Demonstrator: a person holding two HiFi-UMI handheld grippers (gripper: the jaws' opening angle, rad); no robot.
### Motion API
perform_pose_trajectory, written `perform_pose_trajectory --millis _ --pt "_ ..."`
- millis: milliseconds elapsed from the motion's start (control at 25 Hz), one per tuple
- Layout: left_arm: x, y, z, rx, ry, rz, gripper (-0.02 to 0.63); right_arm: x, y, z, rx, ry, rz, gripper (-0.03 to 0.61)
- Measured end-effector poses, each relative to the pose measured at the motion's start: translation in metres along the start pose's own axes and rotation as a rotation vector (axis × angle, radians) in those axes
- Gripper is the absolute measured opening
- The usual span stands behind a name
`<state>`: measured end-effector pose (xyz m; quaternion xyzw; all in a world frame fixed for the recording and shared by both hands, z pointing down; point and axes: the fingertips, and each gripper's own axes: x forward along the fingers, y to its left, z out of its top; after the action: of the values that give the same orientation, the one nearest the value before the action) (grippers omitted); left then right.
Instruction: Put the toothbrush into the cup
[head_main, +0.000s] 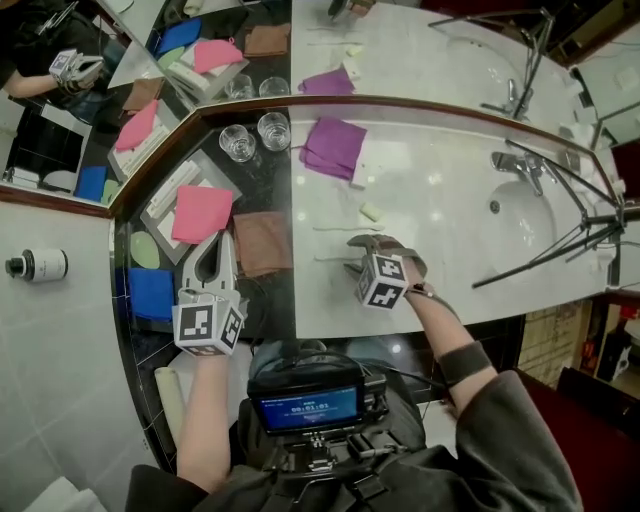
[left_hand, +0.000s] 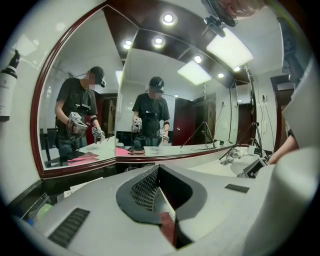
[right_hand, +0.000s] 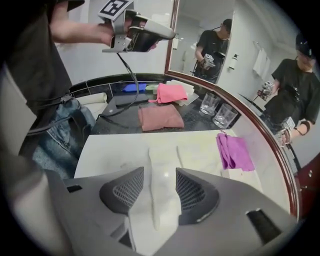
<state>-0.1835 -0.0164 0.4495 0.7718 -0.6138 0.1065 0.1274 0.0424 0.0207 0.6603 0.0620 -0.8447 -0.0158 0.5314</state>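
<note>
A white toothbrush (right_hand: 152, 175) lies on the white marble counter (head_main: 440, 210); in the head view it is a faint line (head_main: 335, 259). My right gripper (right_hand: 159, 190) hangs just over it, pointing steeply down. Its jaws stand open, one on each side of the handle, and do not touch it. A second thin white toothbrush (right_hand: 180, 155) lies just beyond. Two clear glass cups (head_main: 240, 142) (head_main: 273, 130) stand at the back on the black counter part. My left gripper (head_main: 214, 262) is shut and empty, held over the brown towel (head_main: 262, 243).
A purple cloth (head_main: 335, 146) lies behind the toothbrushes. A pink towel (head_main: 200, 212) on a tray and a blue item (head_main: 152, 293) sit at the left. The sink (head_main: 520, 215), faucet (head_main: 515, 165) and tripod legs (head_main: 545, 245) take up the right. Mirrors back the counter.
</note>
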Motion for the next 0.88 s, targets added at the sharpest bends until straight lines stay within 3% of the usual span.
perform_pose_trajectory --millis 160,360,480,640,880 --pt "0.005 0.004 -0.005 -0.001 -0.008 0.001 0.000 0.024 0.008 -0.013 -0.063 0.060 0.062 0.219" --pt "0.010 0.010 -0.013 -0.018 0.012 0.010 0.000 0.046 0.014 -0.020 -0.073 0.100 0.124 0.211" --pt "0.010 0.013 -0.022 -0.032 0.008 0.019 0.000 0.056 0.018 -0.023 -0.108 0.128 0.143 0.164" --pt "0.007 0.014 -0.027 -0.042 0.035 0.025 0.000 0.064 0.019 -0.027 -0.146 0.166 0.149 0.056" --pt "0.002 0.020 -0.034 -0.053 0.031 0.045 0.000 0.062 0.018 -0.027 -0.127 0.155 0.157 0.049"
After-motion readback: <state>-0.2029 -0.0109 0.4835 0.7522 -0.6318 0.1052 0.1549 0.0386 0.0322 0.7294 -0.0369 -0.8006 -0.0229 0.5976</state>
